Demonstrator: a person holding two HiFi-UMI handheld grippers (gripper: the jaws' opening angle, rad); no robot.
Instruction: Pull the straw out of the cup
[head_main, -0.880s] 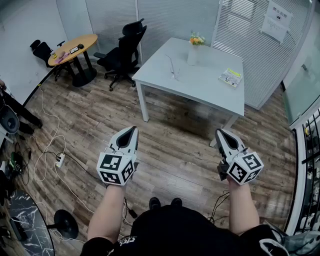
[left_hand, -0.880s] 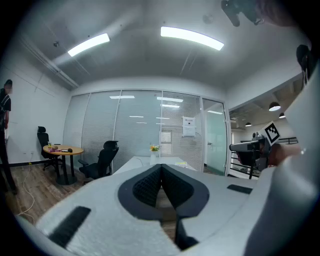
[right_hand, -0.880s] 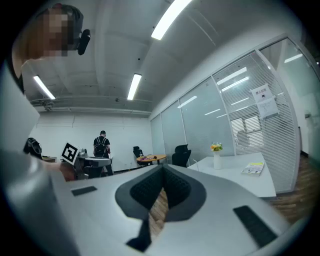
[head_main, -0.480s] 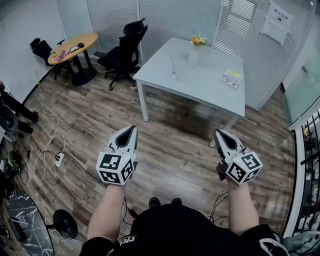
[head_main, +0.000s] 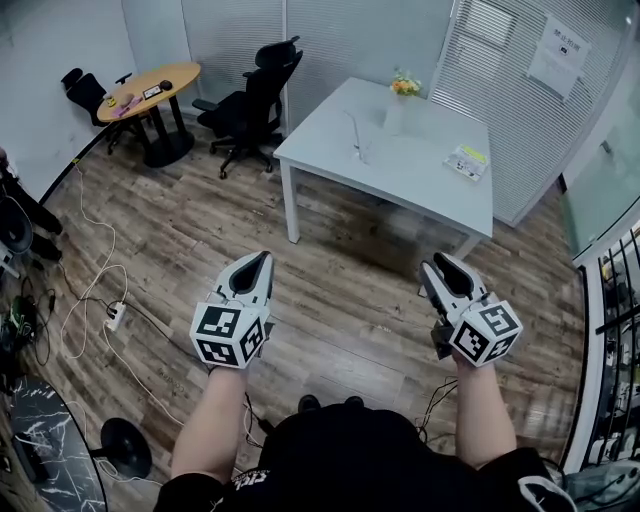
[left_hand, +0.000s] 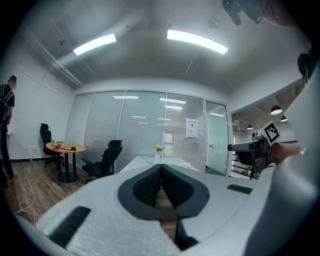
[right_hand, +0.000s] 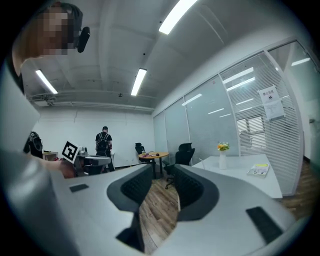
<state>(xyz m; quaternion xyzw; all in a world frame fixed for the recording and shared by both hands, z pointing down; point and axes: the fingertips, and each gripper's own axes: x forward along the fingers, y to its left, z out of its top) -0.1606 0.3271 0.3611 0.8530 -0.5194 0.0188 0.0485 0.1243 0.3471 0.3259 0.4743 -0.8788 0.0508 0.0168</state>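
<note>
Stage: approach | straw (head_main: 354, 130) in cup (head_main: 362, 153), well apart on counter (head_main: 430, 180) | left gripper (head_main: 262, 260) pressed together, idle | right gripper (head_main: 432, 266) spread, empty, likely readied for straw

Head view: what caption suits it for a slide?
Left tongs shut, right tongs open, both held over a wooden floor short of the white table.

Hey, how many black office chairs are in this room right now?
2. One office chair stands at the left end of the white table. The second chair sits behind the round wooden table, near the left wall. Others may be hidden outside the views.
</note>
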